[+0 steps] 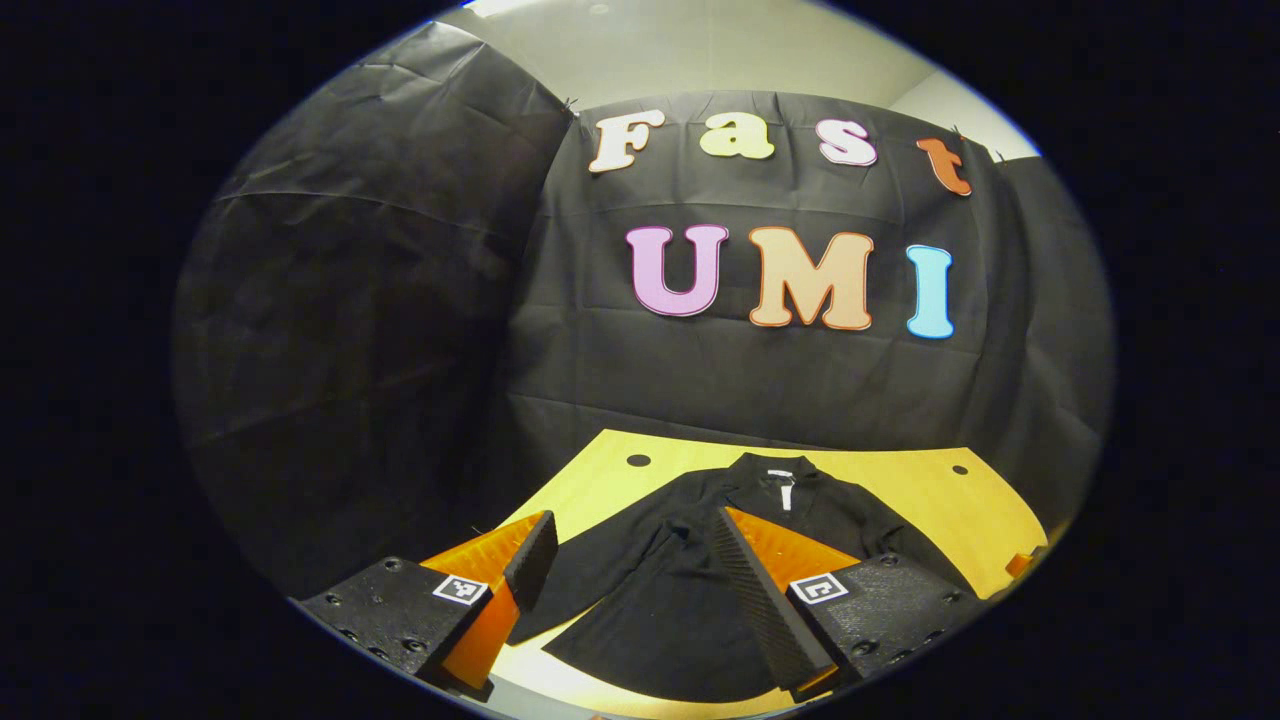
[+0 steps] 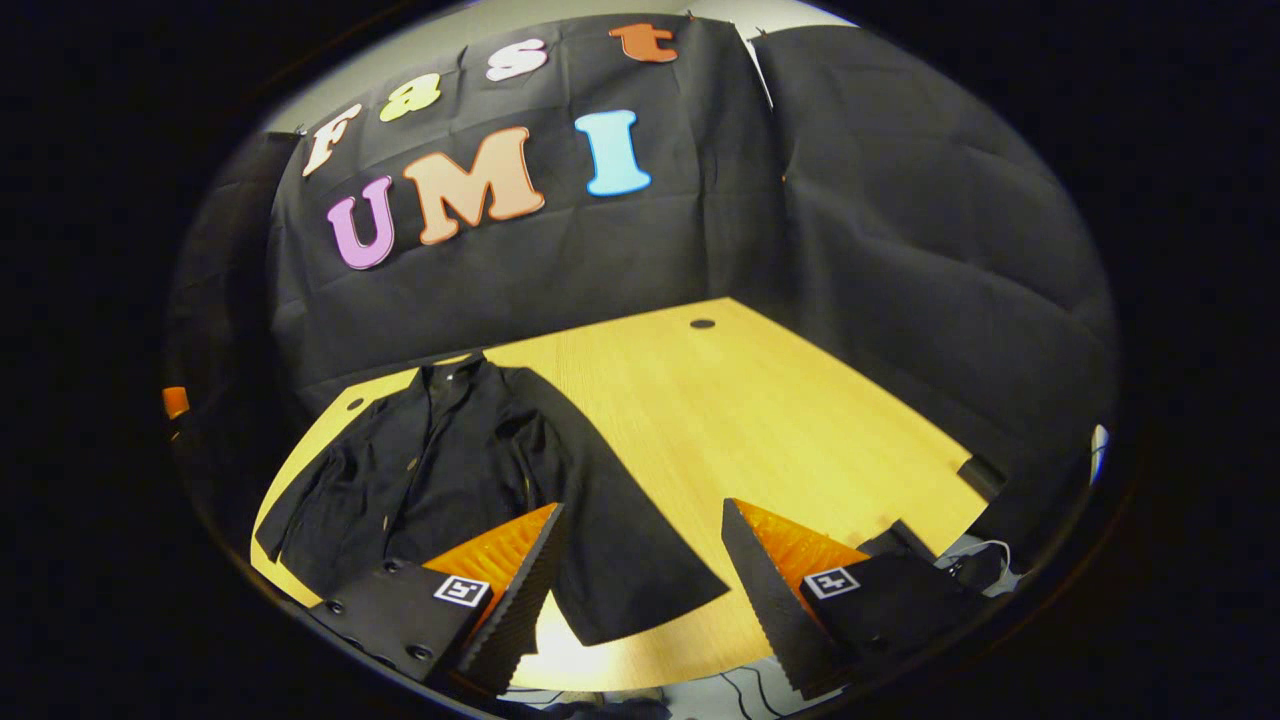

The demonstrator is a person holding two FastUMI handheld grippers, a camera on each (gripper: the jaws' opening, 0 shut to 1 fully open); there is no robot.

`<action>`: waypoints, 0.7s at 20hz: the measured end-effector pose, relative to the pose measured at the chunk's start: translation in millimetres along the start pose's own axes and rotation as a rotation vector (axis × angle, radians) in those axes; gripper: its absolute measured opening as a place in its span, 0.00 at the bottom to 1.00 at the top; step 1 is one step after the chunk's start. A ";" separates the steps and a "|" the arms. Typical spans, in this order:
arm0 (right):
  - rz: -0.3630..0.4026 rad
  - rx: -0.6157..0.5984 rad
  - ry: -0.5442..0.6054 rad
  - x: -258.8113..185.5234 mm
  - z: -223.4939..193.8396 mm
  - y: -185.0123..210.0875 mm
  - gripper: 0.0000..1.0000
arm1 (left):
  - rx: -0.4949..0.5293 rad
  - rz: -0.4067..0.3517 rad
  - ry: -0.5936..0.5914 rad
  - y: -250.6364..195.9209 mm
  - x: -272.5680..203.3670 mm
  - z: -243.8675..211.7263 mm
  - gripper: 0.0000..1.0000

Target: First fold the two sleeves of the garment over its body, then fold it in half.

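Lying flat on table [image 2: 760,420], black garment [image 2: 440,470]; both grippers' jaws apart, empty.

I am seeing the garment [image 2: 440,470] lying flat on the table [image 2: 760,420] at the lower left of my right gripper view, collar toward the booth wall behind. In my left gripper view it is lying low and centre, one sleeve [image 1: 590,575] reaching lower left.
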State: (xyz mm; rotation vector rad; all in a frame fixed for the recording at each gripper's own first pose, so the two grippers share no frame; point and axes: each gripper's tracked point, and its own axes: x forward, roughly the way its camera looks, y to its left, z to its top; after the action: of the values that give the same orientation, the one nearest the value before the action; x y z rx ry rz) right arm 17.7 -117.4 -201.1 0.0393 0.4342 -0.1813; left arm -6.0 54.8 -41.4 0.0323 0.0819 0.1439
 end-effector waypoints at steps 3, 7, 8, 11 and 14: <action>-0.007 -0.014 0.086 18.1 -29.5 -4.3 0.93 | 0.015 0.016 -0.003 4.8 -1.0 1.2 0.94; -0.021 -0.073 0.177 36.4 -50.6 -2.6 0.98 | 0.023 0.026 0.001 5.2 -1.3 1.3 0.93; -0.017 -0.081 0.190 37.9 -58.1 -4.3 0.98 | 0.028 0.028 0.004 6.1 -1.4 -0.1 0.93; -0.006 -0.084 0.225 43.9 -68.8 -5.9 0.98 | 0.050 0.031 0.008 6.1 -2.6 -1.0 0.93; -0.003 -0.109 0.261 48.1 -86.2 -9.7 0.98 | 0.057 0.034 0.009 6.1 -4.0 -2.5 0.93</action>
State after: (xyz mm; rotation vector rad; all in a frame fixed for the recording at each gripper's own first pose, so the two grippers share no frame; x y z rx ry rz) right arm 23.0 -128.3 -299.5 -0.0458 0.7038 -0.1558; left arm -11.0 60.3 -43.3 0.0895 0.0941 0.1758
